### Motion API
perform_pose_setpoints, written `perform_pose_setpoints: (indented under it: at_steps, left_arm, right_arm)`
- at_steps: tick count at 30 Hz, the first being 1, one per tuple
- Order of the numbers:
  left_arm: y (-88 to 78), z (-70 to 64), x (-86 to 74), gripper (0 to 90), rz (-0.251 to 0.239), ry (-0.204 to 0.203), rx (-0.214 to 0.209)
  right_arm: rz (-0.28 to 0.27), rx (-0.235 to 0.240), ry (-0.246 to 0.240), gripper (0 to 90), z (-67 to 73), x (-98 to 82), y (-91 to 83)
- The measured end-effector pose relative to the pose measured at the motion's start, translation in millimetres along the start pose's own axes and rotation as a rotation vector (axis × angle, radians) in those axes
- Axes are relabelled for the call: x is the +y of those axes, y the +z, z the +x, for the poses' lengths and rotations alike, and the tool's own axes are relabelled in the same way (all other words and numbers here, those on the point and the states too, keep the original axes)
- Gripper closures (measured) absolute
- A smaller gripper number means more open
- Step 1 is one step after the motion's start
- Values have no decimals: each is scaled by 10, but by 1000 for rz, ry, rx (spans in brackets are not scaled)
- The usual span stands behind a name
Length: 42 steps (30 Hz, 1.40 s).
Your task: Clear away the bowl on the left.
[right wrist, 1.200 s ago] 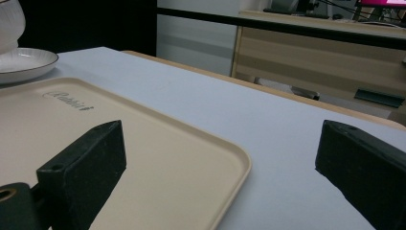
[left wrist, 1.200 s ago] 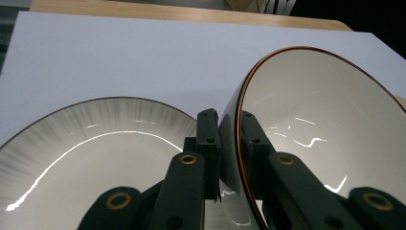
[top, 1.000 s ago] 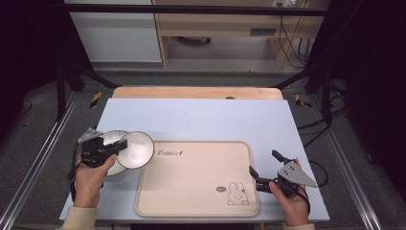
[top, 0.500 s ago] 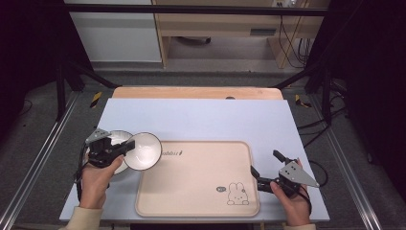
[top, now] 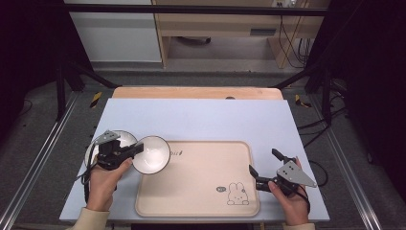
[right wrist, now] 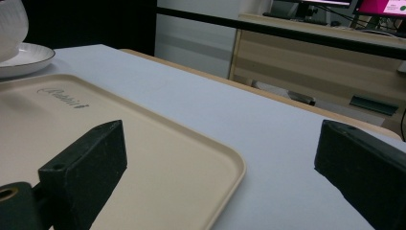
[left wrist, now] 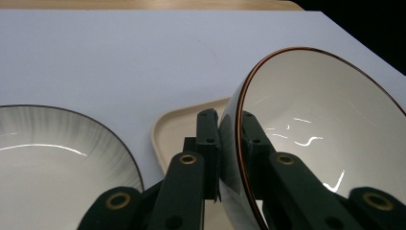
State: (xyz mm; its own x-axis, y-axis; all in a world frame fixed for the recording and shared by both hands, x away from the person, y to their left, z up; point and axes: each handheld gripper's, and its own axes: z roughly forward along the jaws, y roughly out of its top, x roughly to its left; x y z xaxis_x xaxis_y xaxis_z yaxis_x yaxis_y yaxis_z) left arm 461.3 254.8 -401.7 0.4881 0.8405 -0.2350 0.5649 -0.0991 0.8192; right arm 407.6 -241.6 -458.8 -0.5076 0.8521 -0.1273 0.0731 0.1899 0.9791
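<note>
Left tongs carry a bowl at the tray's corner

The left tongs [top: 136, 149] pinch the rim of a glossy white ceramic bowl with a brown edge [top: 151, 154], held tilted over the beige rabbit-printed plastic tray's [top: 201, 191] near-left corner, beside a white ribbed plate [left wrist: 52, 158] on the pale blue bench [top: 201, 120]. The right tongs [top: 263, 167] rest spread wide at the tray's right edge, gripping nothing.

**Bowl in your left gripper**

You have the bowl [top: 151, 154] left of centre in the high view, white inside with a thin brown rim, glossy. It overhangs the upper left corner of the beige tray [top: 201, 201], and is tilted on its side in the left gripper view. Your left gripper [top: 136, 149] pinches its rim, one jaw inside, one outside.
</note>
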Motion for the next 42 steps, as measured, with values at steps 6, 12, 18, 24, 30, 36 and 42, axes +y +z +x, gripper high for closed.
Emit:
perform_pose_setpoints:
  at_steps: [6, 12, 18, 24, 30, 36, 42]
  left_arm:
    - [105, -123, 66, 815, 16, 29, -29]
    - [278, -226, 123, 815, 25, 19, -58]
    - [459, -348, 162, 815, 56, 26, -87]
    - [586, -410, 160, 815, 81, 16, -117]
    - [695, -475, 148, 814, 109, 26, -135]
    - [797, -567, 89, 814, 140, 33, -157]
    - [868, -621, 49, 814, 158, 41, -165]
  right_arm:
    - [39, 0, -24, 48, 29, -20, 59]
    - [43, 34, -58, 49, 98, 2, 98]
    - [38, 33, -60, 50, 93, 4, 91]
    - [11, 31, -52, 52, 58, 10, 55]
    - [-26, 26, -54, 51, 5, 6, 34]
    - [-30, 16, -49, 51, -24, 5, 6]
    - [-25, 16, -51, 51, -19, 4, 14]
